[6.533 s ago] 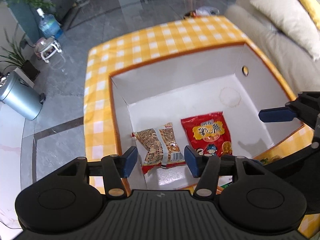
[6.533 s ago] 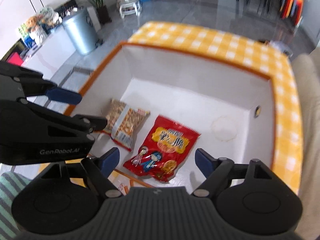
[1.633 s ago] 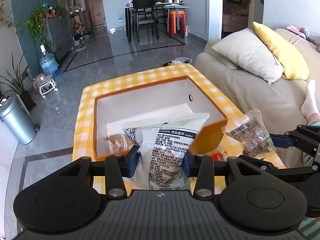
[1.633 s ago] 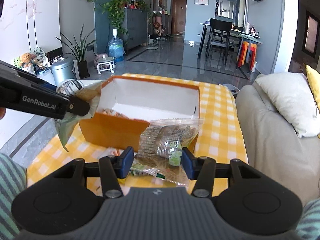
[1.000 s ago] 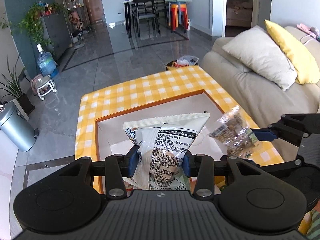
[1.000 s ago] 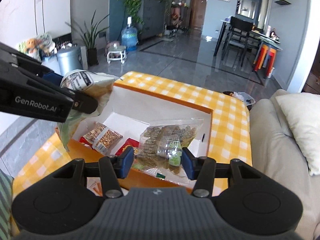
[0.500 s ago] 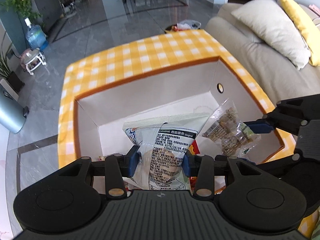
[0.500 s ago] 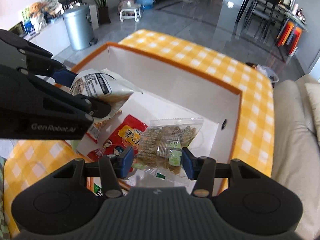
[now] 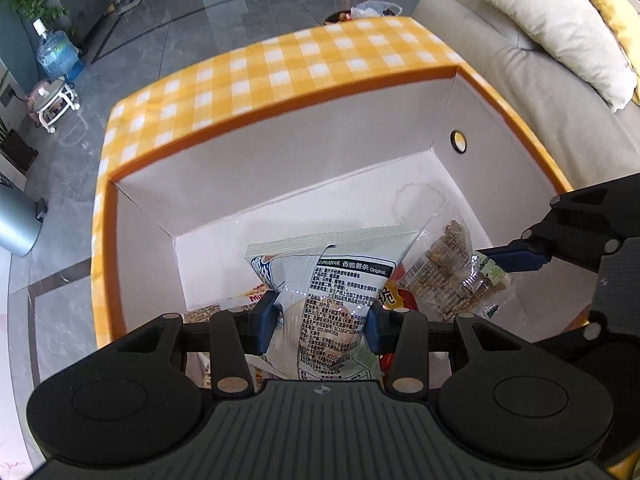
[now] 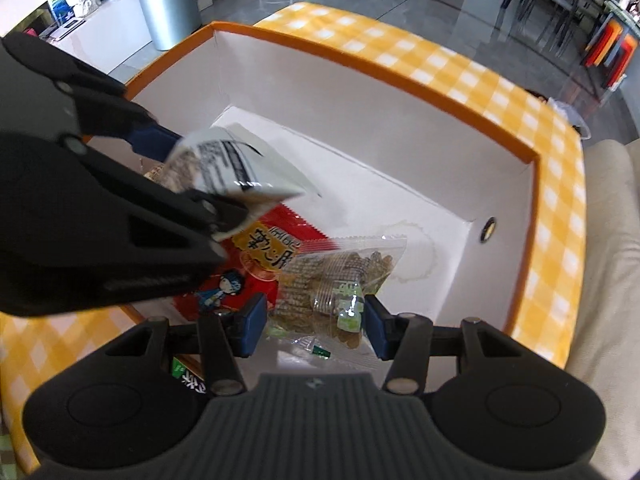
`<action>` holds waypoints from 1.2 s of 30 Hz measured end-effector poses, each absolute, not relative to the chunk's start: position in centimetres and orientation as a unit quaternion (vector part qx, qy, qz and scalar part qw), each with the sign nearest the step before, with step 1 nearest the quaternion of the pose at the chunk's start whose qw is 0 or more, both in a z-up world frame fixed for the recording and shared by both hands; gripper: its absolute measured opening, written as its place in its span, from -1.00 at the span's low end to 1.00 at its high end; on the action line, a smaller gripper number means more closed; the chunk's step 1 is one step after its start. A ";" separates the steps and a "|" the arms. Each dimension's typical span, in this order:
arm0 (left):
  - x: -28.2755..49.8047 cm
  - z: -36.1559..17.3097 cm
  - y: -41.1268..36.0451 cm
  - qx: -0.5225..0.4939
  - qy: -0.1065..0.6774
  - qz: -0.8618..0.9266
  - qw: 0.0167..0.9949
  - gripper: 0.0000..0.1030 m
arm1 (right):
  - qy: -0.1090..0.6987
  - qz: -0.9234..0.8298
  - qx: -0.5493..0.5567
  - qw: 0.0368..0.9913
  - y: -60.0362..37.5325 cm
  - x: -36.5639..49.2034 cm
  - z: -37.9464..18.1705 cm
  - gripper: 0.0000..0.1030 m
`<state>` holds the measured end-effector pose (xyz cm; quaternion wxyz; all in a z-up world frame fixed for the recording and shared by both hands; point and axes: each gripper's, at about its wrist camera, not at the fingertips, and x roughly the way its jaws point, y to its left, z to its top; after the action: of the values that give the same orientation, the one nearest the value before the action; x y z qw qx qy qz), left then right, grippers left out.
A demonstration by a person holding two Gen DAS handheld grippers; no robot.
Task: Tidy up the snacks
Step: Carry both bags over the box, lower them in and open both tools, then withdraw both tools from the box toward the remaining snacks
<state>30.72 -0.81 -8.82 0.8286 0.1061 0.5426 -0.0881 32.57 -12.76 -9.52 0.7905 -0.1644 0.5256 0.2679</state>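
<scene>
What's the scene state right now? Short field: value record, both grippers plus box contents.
left hand-held gripper: shut on white chip bag
right hand-held gripper: shut on clear snack pack
container: orange-rimmed box, white inside
already in box: red snack bag; a tan packet mostly hidden
position: both held bags over the box interior, not released
surface: yellow checked tablecloth

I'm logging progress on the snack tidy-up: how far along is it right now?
Done: a red snack packet already lies in the orange box. In hand: the left gripper holds a white chip bag and the right gripper a clear snack bag, both over the box. Left: releasing both.
</scene>
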 end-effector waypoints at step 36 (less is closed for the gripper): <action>24.4 -3.0 0.0 0.128 0.464 -0.049 0.875 0.37 | 0.480 0.233 -0.141 0.834 -14.8 28.3 -4.6 0.46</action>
<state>24.41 -0.03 -3.04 0.8752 0.1277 0.4640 -0.0493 28.28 -14.78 -4.59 0.8339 -0.1413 0.4801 0.2326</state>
